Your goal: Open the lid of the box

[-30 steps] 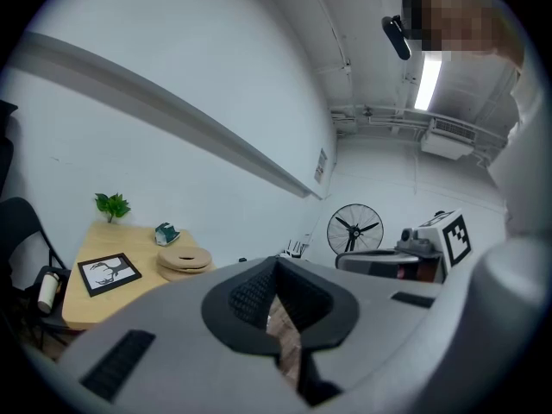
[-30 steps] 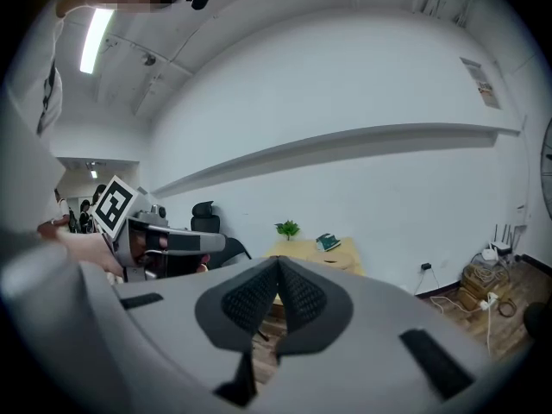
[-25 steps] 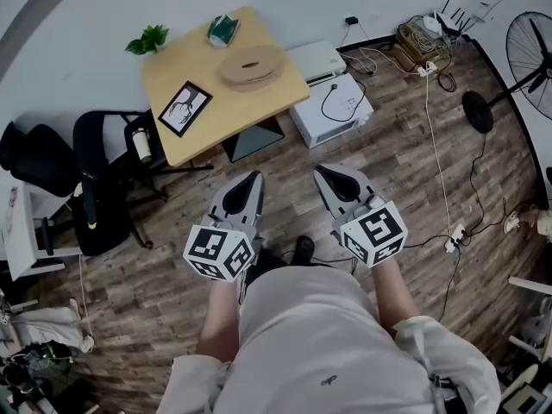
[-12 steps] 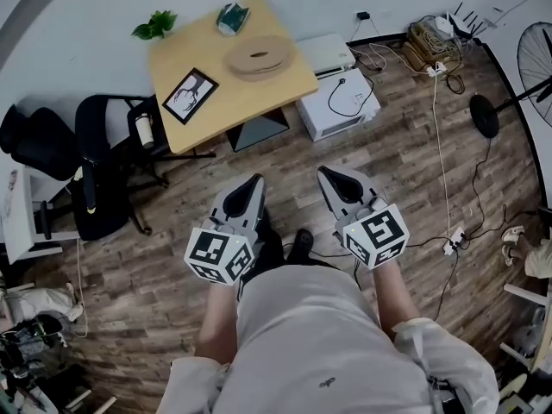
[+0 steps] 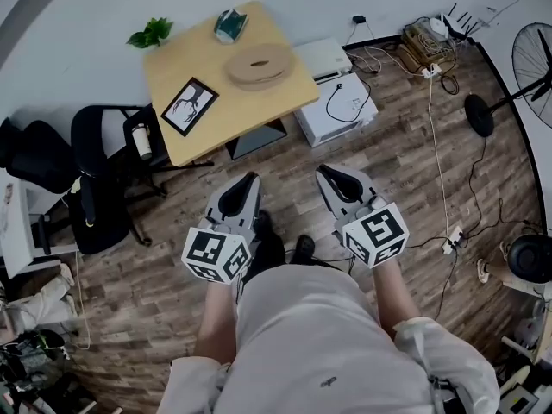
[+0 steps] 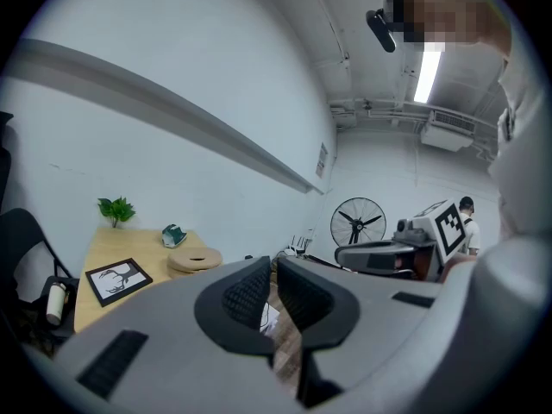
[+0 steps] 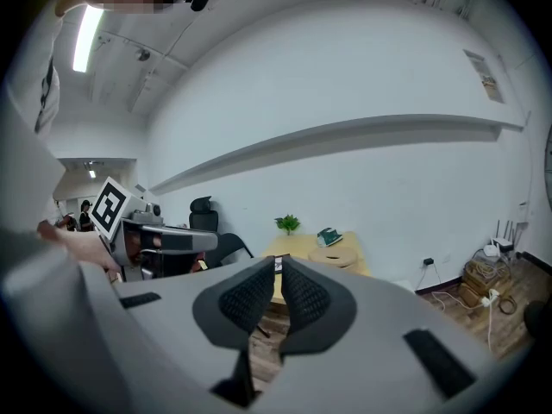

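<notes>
Head view is showing the round wooden box (image 5: 257, 64) sitting on the light table (image 5: 194, 59), toward the 2 o'clock side of the top. Its lid is looking seated and untouched. A framed picture (image 5: 189, 107) is lying at the box's 8 o'clock, a teal packet (image 5: 228, 26) at its 11 and a small plant (image 5: 150, 35) at its 10. Against the frames from the last second, table and box are drifting only slightly in frame. A second shoe (image 5: 261, 228) is now showing on the floor (image 5: 405, 188) between the tongs, so the person is probably stepping in. The right gripper (image 5: 321, 169) has just been cracking its jaws apart a sliver, with nothing between them. The left gripper (image 5: 250, 178) is staying clenched and empty. My read is that this is still approach: no contact, the lid not started, and the right side possibly pre-opening for the grab. The box is lying well apart from both tongs, at roughly 12 o'clock from the left tips and 11 o'clock from the right tips, with bare floor in between. Left gripper view is putting the box at 9 o'clock of its jaws, right gripper view at 3 o'clock, far off in both.
</notes>
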A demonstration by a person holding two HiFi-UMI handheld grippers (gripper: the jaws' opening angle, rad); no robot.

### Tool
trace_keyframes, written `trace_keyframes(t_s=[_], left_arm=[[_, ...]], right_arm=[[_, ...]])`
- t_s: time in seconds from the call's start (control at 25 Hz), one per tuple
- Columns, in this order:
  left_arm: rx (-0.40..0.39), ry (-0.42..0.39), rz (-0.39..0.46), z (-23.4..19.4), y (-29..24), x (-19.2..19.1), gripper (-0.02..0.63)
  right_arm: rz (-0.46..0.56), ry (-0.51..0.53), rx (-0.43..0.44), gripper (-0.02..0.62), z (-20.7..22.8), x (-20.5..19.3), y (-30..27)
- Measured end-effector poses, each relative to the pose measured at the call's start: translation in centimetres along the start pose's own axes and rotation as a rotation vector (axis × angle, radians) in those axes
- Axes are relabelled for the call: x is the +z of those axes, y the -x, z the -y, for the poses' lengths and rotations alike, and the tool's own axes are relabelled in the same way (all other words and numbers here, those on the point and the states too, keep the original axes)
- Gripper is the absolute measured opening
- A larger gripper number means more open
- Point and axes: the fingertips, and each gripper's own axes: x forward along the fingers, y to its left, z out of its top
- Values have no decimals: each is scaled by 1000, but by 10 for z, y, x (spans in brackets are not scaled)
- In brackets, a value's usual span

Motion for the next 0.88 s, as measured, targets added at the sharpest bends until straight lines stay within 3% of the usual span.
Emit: trace_keyframes(t_s=[0.24,0.68,0.88], left_arm=[[-31,-11,-1,-26,-14,15,14],[-127,-55,-24,-78,-33,37,95],[-153,-57,-35,-112,-40,42,106]], right_arm=[[3,5,-28,58,6,17,-28],[-8,-21,-80,143,7,38,-91],[-29,-27,-108,152,7,39,-121]])
